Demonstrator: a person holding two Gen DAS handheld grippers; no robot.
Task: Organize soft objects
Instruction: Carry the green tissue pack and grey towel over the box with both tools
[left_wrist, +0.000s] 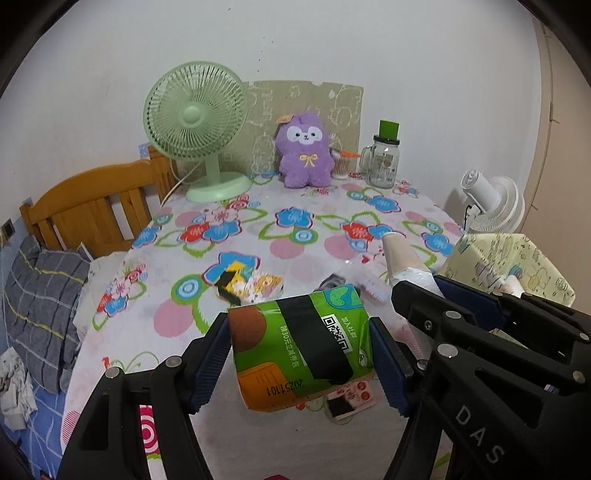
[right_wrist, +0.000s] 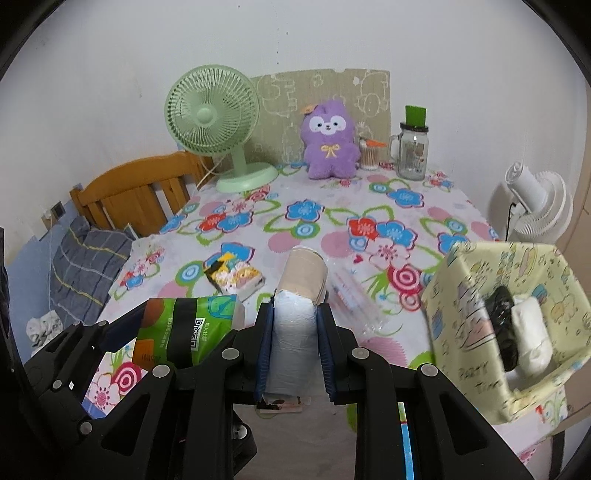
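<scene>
My left gripper is shut on a green and orange tissue pack with a black band, held above the flowered table. The same tissue pack shows at lower left in the right wrist view. My right gripper is shut on a beige and white wrapped roll that points forward; the roll also shows right of the pack in the left wrist view. A pale yellow patterned box stands open at the right, with a black item and a white soft item inside.
A small yellow snack packet and a clear plastic wrapper lie mid-table. At the back stand a green fan, a purple plush toy, a cotton-swab jar and a glass mug. A white fan is right, a wooden bed left.
</scene>
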